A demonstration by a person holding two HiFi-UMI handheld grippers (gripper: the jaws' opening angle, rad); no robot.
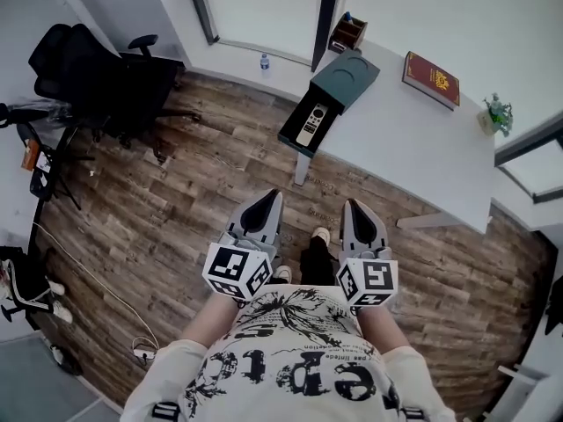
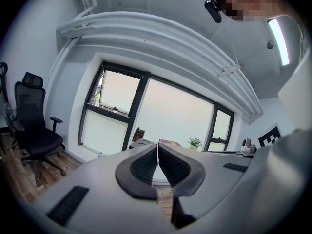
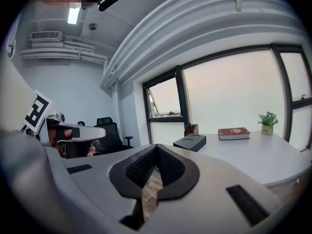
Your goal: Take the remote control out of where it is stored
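Note:
In the head view a white remote control (image 1: 310,123) lies in a dark drawer (image 1: 291,135) pulled out of a dark green box (image 1: 347,77) at the corner of the white desk (image 1: 413,148). Both grippers are held close to the body, well short of the desk. My left gripper (image 1: 267,199) is shut with nothing in it, its tips touching (image 2: 157,147). My right gripper (image 1: 355,207) is likewise shut and empty (image 3: 156,147). The box (image 3: 190,142) shows ahead in the right gripper view; the remote is hidden there.
A red book (image 1: 431,79), a small potted plant (image 1: 497,112) and a brown pen holder (image 1: 348,33) stand on the desk. A black office chair (image 1: 106,77) is at the far left. A water bottle (image 1: 264,61) stands by the window. Cables lie on the wooden floor at left.

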